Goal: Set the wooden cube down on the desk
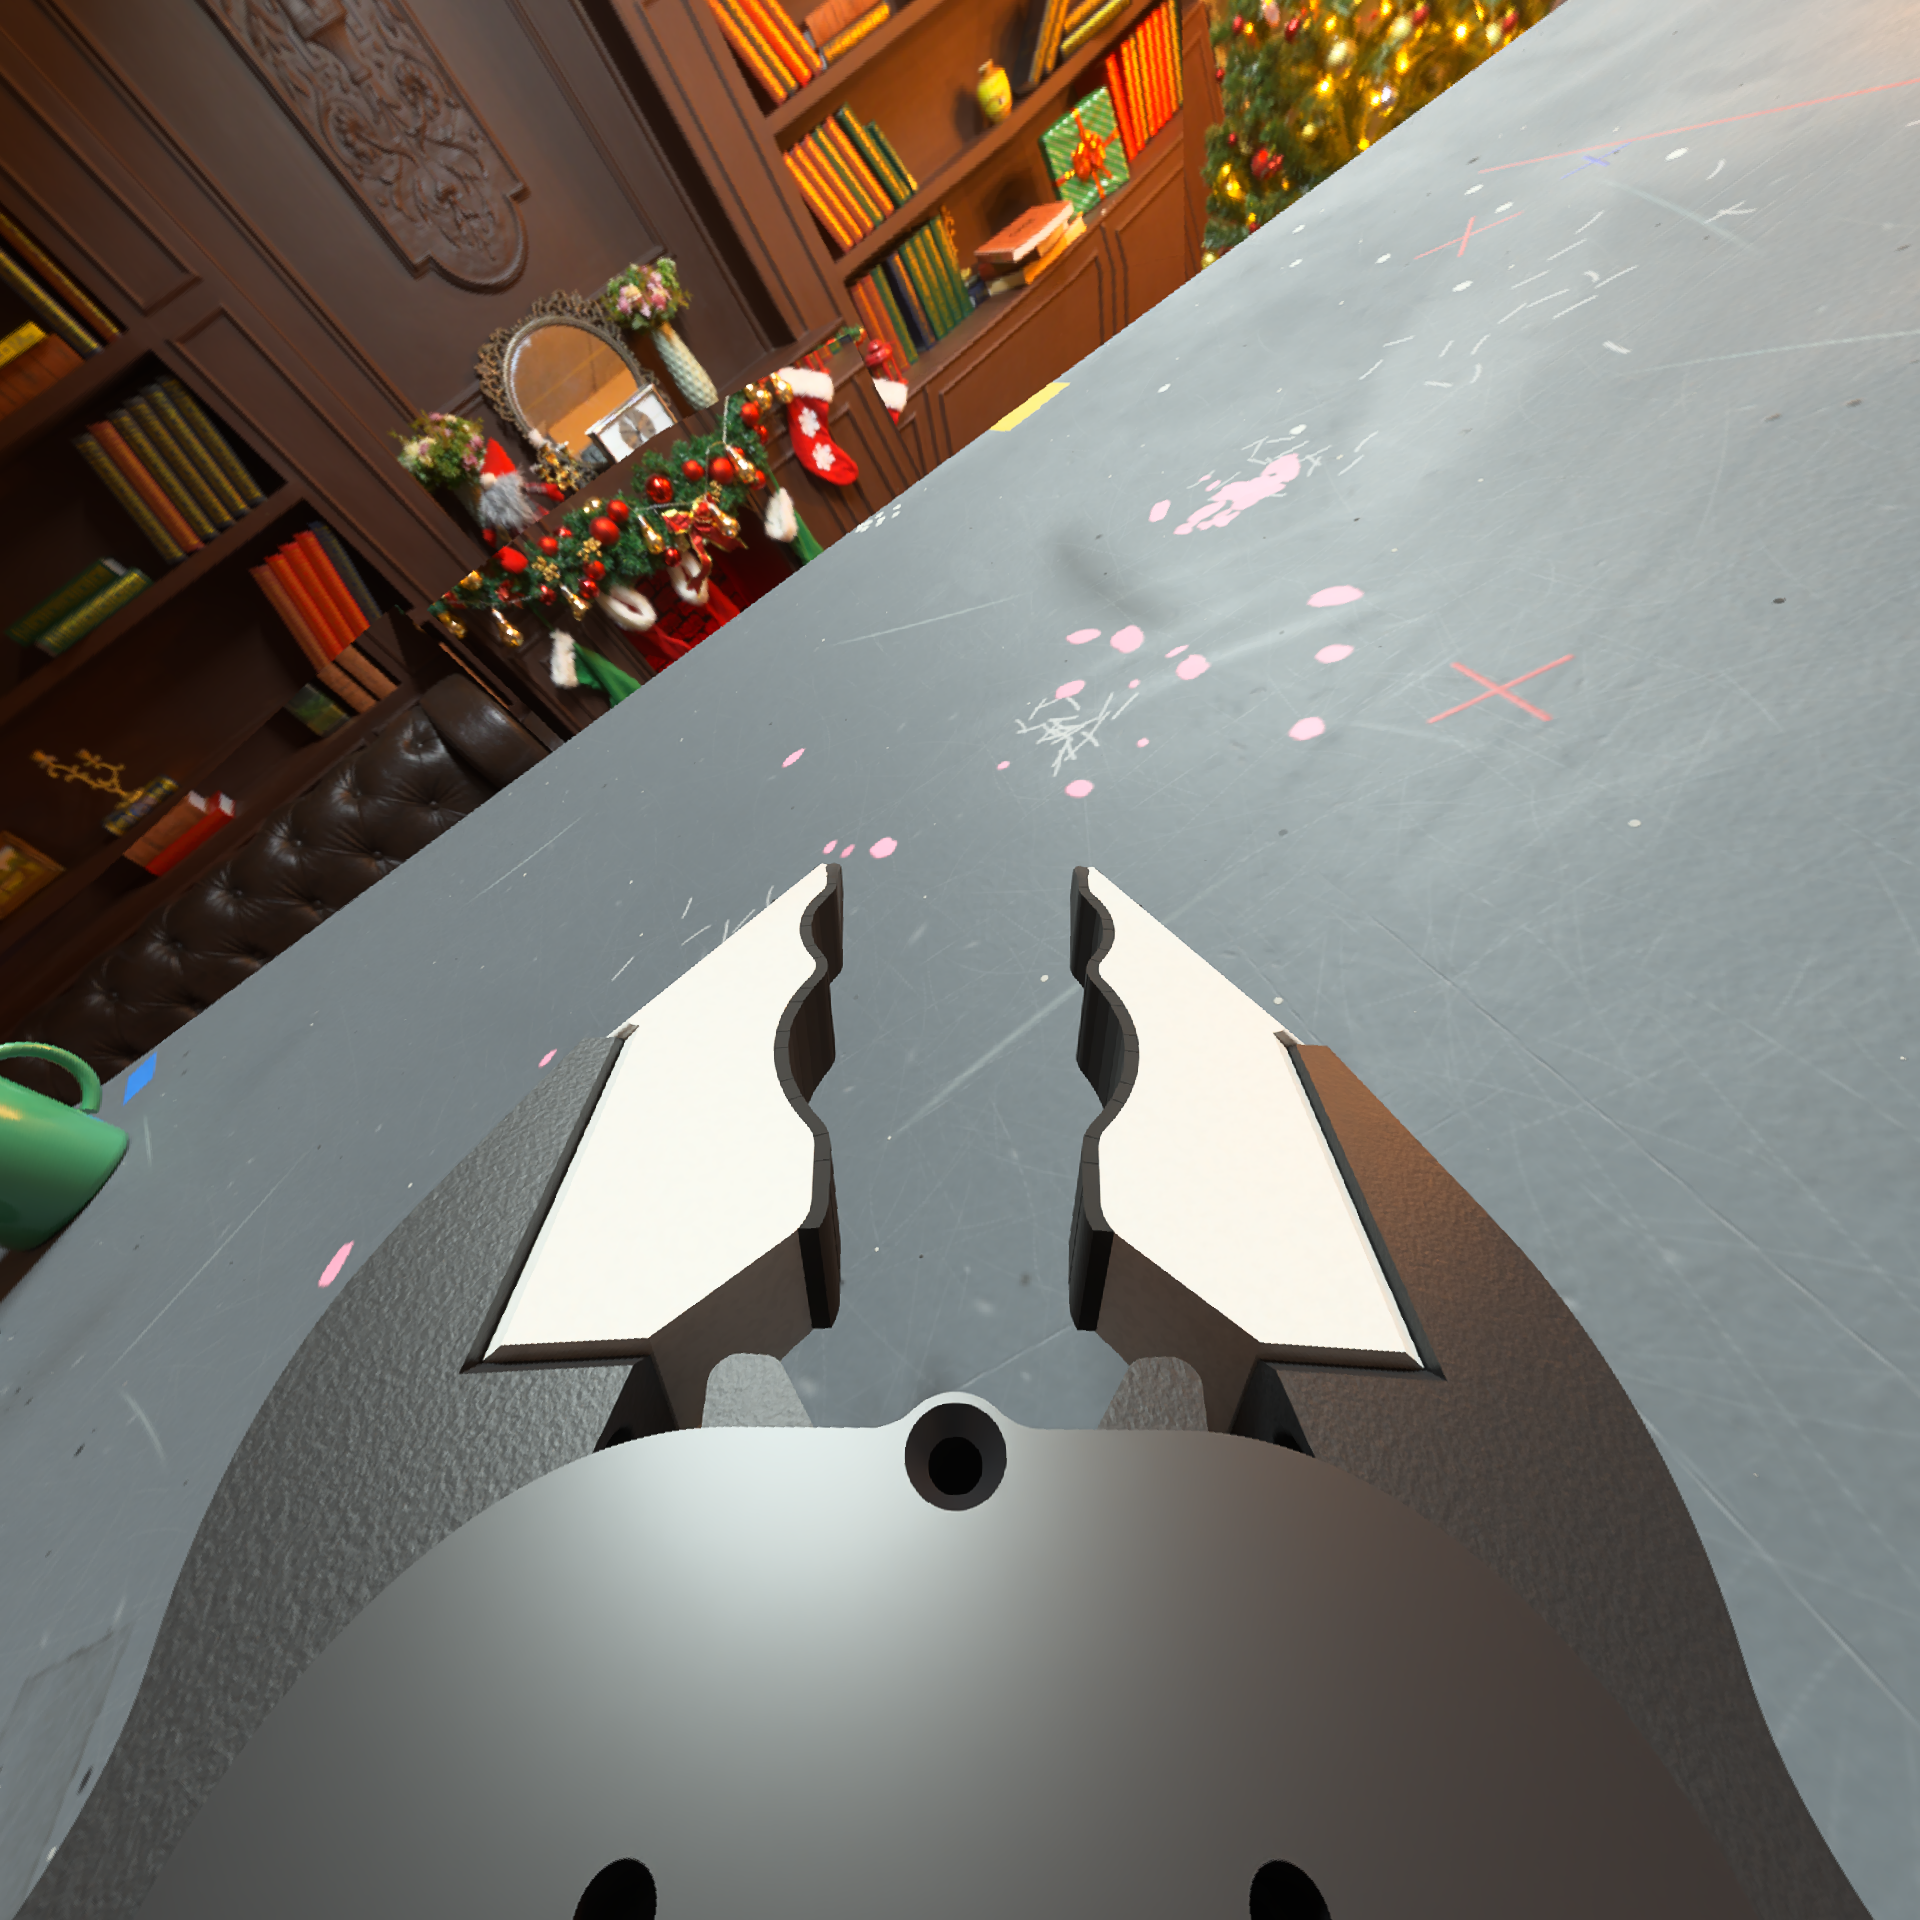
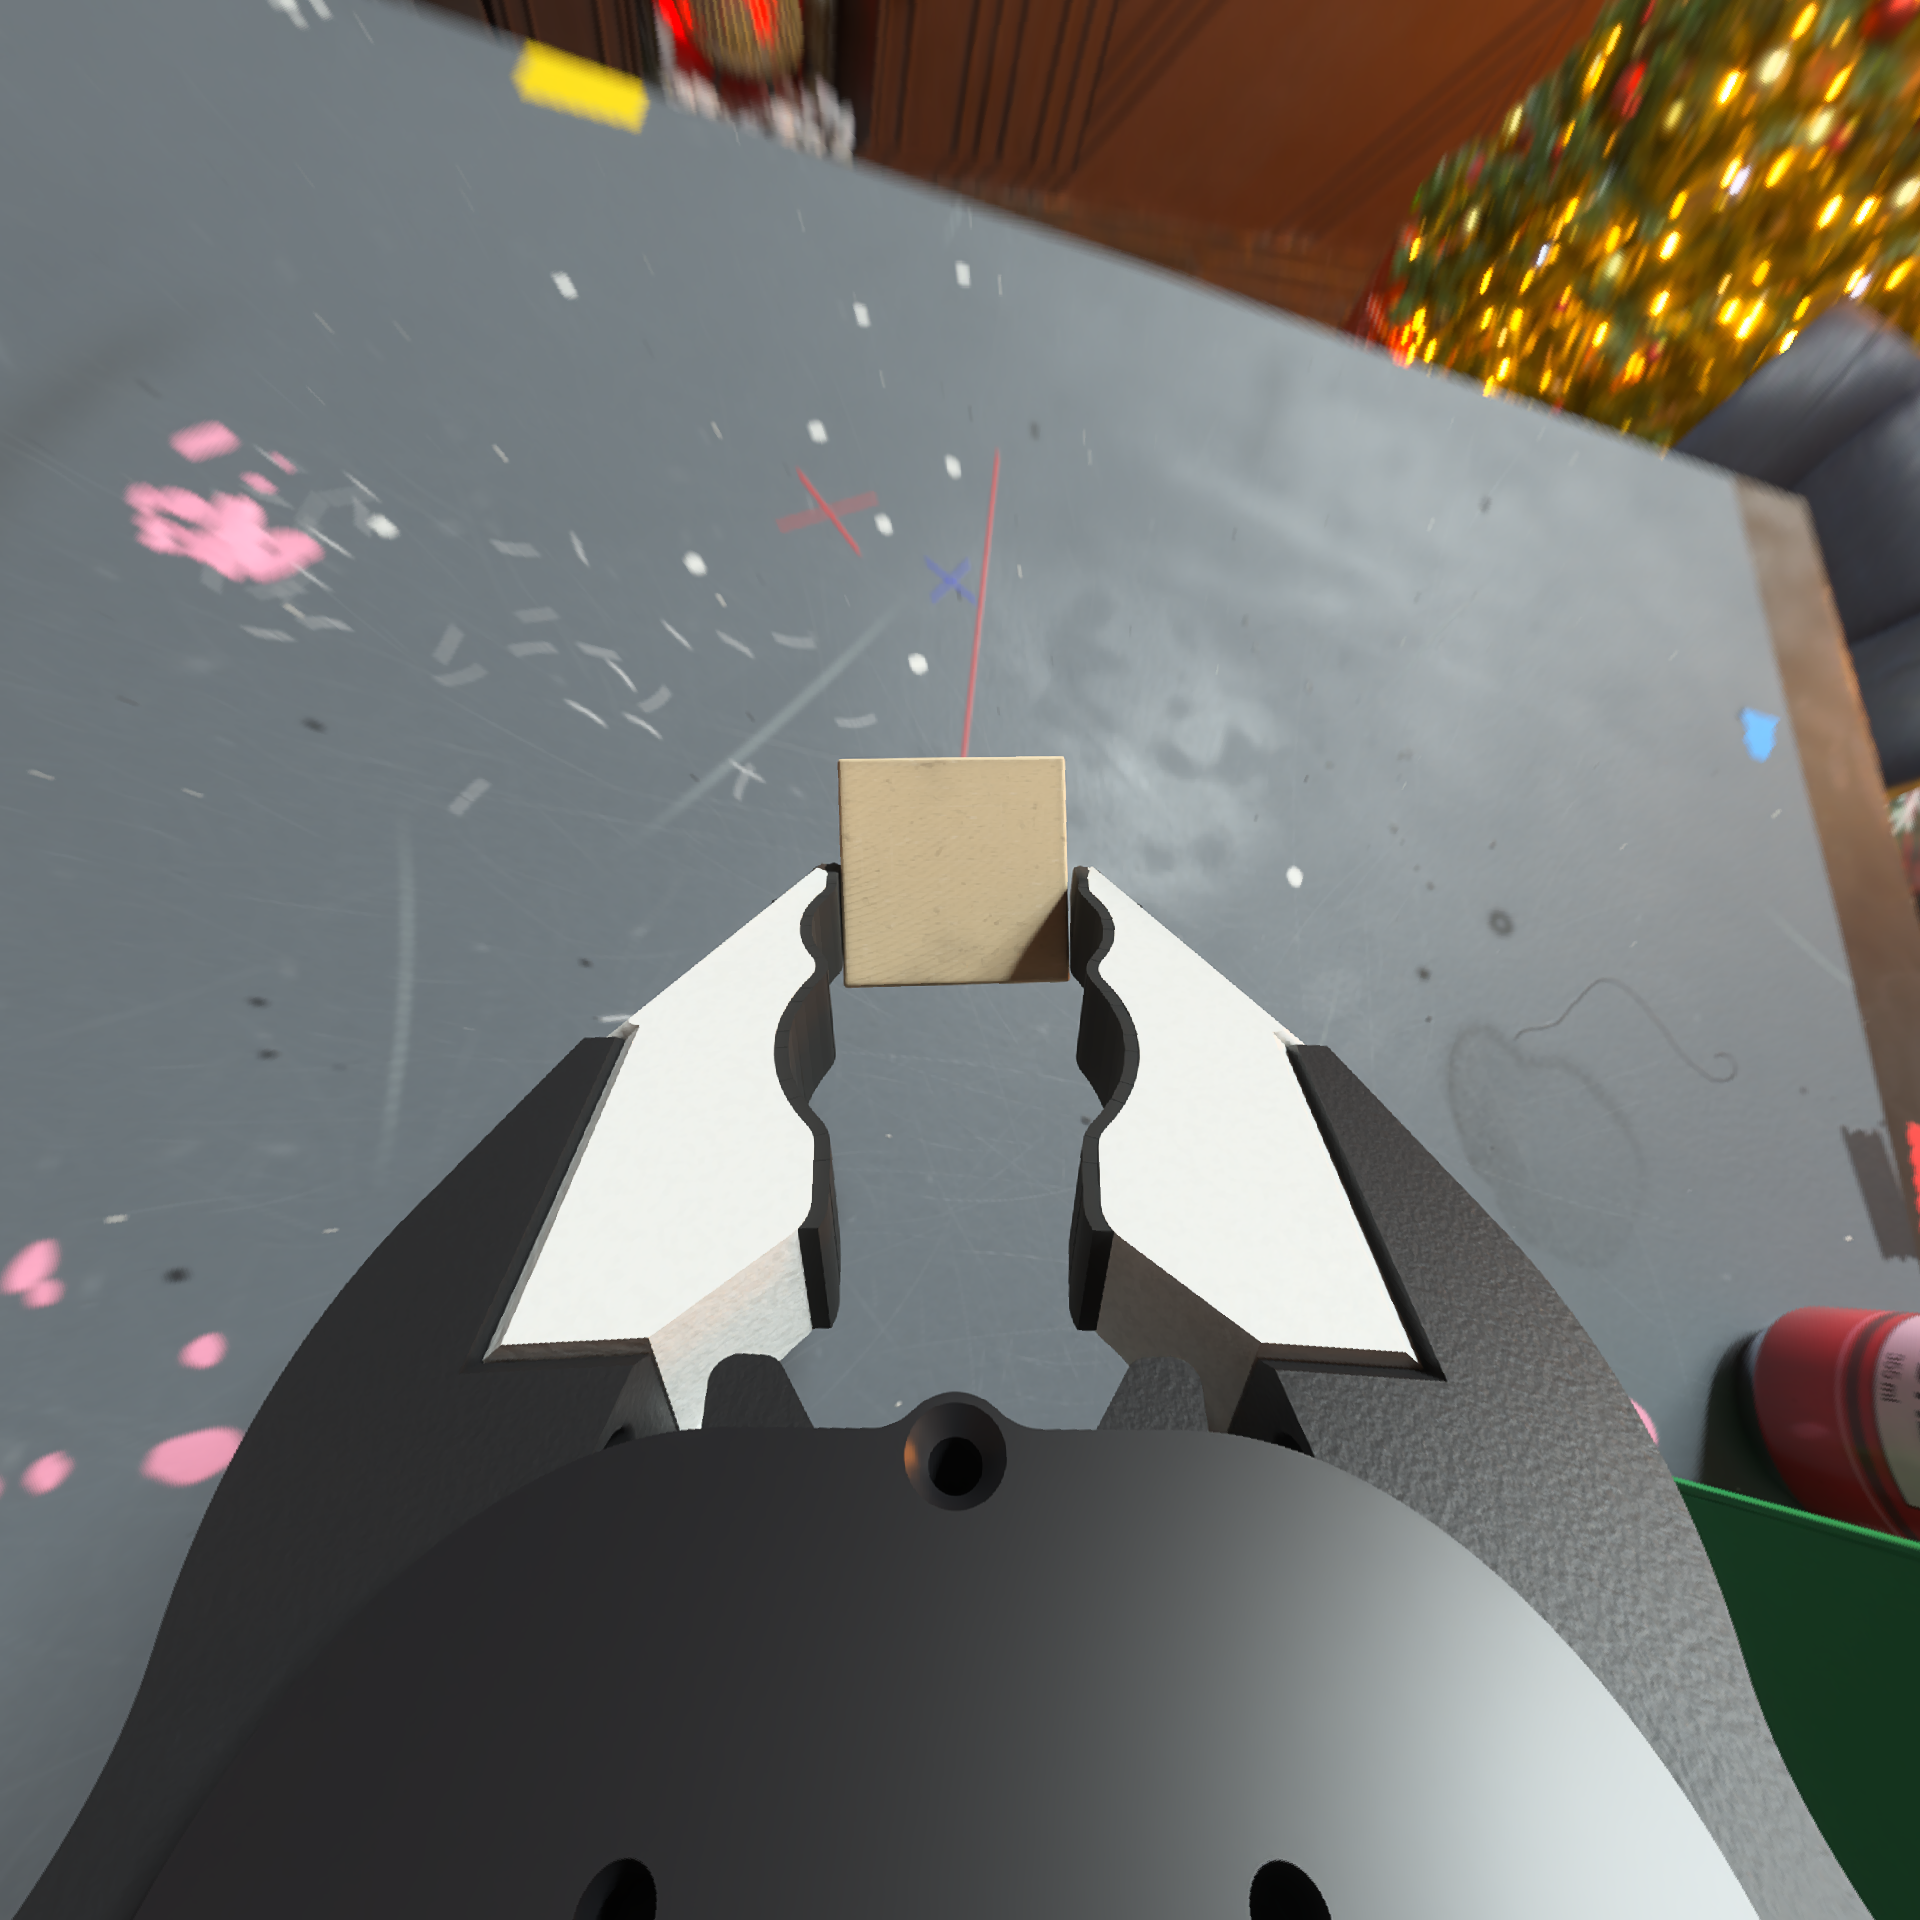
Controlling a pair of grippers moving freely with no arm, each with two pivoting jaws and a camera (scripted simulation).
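The wooden cube is a small pale block with a square face. My right gripper is shut on it, with the cube pinched between the two fingertips and sticking out past them. It is over the grey, paint-spattered desk, and I cannot tell whether it touches the surface. My left gripper is open and empty, tilted over another part of the same desk. The cube does not show in the left wrist view.
A green mug stands at the desk's left edge in the left wrist view. In the right wrist view a red can lies by a green bin at the lower right. The desk's wooden right edge is close by.
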